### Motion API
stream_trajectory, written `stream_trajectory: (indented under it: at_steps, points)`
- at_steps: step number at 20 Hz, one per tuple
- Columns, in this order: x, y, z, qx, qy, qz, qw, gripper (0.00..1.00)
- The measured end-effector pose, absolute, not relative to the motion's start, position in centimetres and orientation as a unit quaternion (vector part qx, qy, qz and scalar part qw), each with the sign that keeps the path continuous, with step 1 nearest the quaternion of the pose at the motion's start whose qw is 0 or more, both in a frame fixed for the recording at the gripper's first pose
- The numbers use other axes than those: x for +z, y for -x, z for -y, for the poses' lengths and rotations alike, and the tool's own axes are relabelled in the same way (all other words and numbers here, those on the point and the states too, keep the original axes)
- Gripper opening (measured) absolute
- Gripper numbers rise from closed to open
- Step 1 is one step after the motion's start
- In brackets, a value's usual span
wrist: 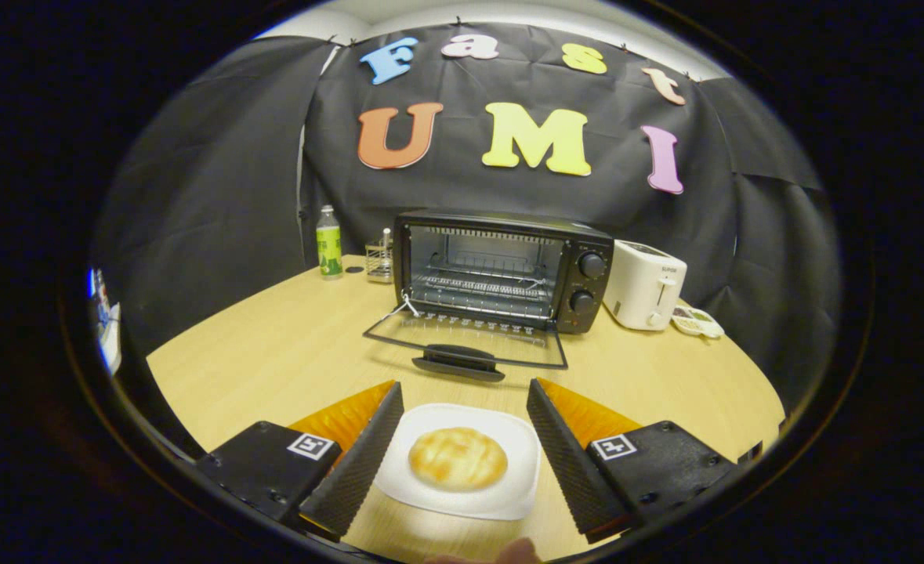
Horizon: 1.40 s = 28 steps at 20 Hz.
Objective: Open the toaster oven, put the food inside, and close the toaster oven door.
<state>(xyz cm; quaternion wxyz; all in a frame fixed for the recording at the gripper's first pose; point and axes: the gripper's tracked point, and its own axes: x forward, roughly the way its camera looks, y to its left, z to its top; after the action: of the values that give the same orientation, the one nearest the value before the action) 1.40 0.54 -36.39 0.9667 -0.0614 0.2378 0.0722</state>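
gripper: fingers spread wide, holding nothing; they flank the plate, one each side, w/ a gap to the rim on both. Ridged faces turned inward.
plate: white, squarish w/ rounded corners, shallow, glossy. Sits on the table between the fingers. Looks light but slick & rigid, so my guess is it skates if squeezed on the flat edges.
food: round golden bun or pastry, centred on the plate, loose on top. Looks soft & light, crust prob. flaky; pinch it direct and it likely dents. Nothing pins it down, so tilt the plate and it may slide.
where to grab: I'd take the plate by opposite rims, low and level, ridged faces square on the rim. Carry flat.
table: pale wood-grain top, smooth, round-edged.
oven door: already dropped open, lying near flat just ahead of the fingertips; glass pane in thin dark frame, chunky dark handle at the near edge. Hinged at the back, stiff metal.
toaster oven: dark metal box beyond the door, wire rack visible inside, two knobs on its right panel.
task so far: door open; food still outside; closing not yet done.
other stuff: white toaster beside the oven, bottle & small wire holder on the other side, small dish by the toaster.
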Motion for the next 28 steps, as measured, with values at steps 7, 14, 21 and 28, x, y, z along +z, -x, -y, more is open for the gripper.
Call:
stream_trajectory:
  at_steps: [7,14,21,28]
  points:
    - [-40.9,0.9,-0.2,0.085,0.062,-0.277,0.955,1.00]
    - [-42.8,0.7,0.6,0.074,0.047,-0.307,0.948,1.00]
    - [-42.2,0.3,0.6,0.074,0.034,-0.304,0.949,0.64]
    - [-35.4,-2.8,0.3,0.071,0.006,-0.238,0.969,0.51]
